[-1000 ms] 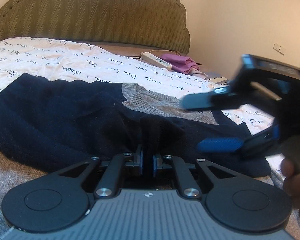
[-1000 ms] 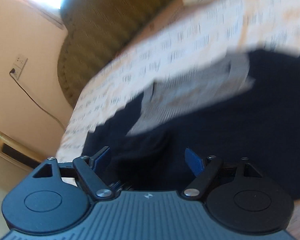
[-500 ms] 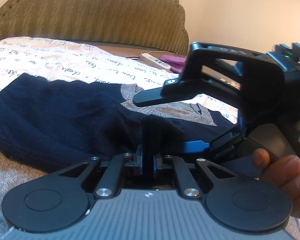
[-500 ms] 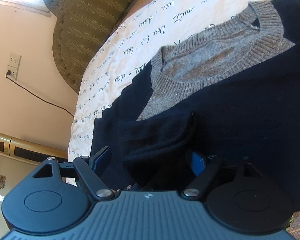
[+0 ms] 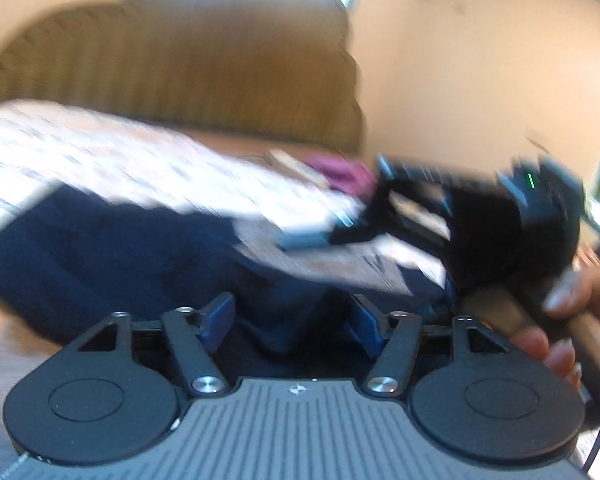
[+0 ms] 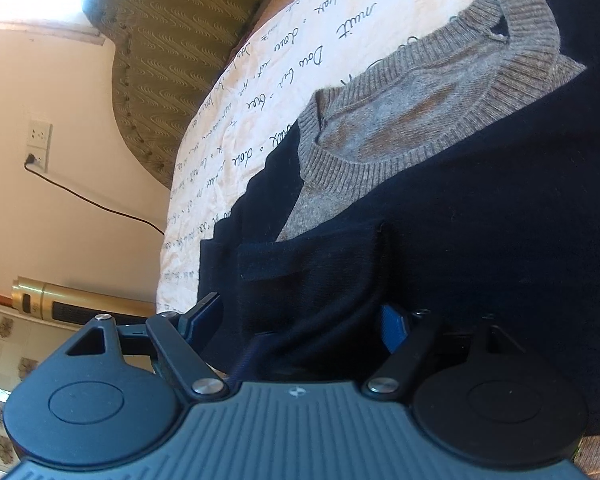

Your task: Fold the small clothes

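A navy knit sweater with a grey-brown ribbed collar lies on the bed. A folded navy sleeve end lies on its body. My right gripper is open, its blue pads on either side of the sleeve fold. My left gripper is open just above the sweater; that view is blurred. The right gripper and the hand holding it show at the right of the left wrist view.
The bed has a white sheet with black script and a padded olive headboard. A white remote and purple cloth lie near the headboard. A wall socket with a cable and a gold heater stand beside the bed.
My left gripper has opened and let go of the navy fabric fold; its view has blurred with motion. My right gripper has moved closer over the folded sleeve.
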Demonstrator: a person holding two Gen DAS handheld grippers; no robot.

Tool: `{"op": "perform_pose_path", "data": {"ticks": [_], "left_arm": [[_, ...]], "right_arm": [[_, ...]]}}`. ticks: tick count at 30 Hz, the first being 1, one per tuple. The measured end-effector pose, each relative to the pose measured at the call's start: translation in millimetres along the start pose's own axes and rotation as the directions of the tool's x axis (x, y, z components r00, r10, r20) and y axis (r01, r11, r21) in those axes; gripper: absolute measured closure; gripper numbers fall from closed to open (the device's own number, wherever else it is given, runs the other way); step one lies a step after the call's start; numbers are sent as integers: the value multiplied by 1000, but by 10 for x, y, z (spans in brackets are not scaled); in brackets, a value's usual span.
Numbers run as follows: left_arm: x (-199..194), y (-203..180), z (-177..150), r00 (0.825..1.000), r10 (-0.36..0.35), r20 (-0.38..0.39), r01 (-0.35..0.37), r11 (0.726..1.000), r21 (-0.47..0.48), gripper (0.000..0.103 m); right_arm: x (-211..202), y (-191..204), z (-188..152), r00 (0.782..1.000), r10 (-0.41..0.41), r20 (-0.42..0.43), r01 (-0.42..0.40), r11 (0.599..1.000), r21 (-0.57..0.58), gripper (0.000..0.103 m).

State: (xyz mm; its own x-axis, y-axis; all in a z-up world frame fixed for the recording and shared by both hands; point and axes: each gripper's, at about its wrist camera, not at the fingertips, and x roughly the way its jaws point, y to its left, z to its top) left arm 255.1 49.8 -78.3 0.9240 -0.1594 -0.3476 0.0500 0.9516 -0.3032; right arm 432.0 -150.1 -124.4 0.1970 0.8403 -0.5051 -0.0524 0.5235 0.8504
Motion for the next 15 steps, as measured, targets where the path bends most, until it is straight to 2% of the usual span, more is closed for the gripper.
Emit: {"op": "perform_pose_path", "data": {"ticks": [1, 3, 8, 10, 12, 15], "left_arm": [[-77, 25, 12, 999, 31, 31, -31, 999, -11, 24], [-229, 131, 30, 993, 97, 74, -92, 994, -65, 5], [-361, 398, 17, 974, 221, 54, -211, 966, -148, 4], [-331, 466, -25, 970, 242, 12, -236, 955, -177, 4], [-301, 551, -1, 969, 246, -29, -246, 948, -201, 4], [-285, 596, -3, 964, 262, -39, -265, 944, -196, 3]], "right_arm": [[-11, -30, 6, 1000, 13, -1, -13, 1000, 11, 27], [-23, -75, 17, 1000, 22, -3, -22, 1000, 23, 35], [-24, -142, 14, 1000, -3, 3, 3, 1000, 6, 67], [-28, -156, -9, 999, -43, 8, 43, 999, -26, 90], [-48, -162, -44, 998, -65, 27, 66, 996, -54, 95], [-109, -81, -97, 995, -72, 67, 79, 991, -112, 97]]}}
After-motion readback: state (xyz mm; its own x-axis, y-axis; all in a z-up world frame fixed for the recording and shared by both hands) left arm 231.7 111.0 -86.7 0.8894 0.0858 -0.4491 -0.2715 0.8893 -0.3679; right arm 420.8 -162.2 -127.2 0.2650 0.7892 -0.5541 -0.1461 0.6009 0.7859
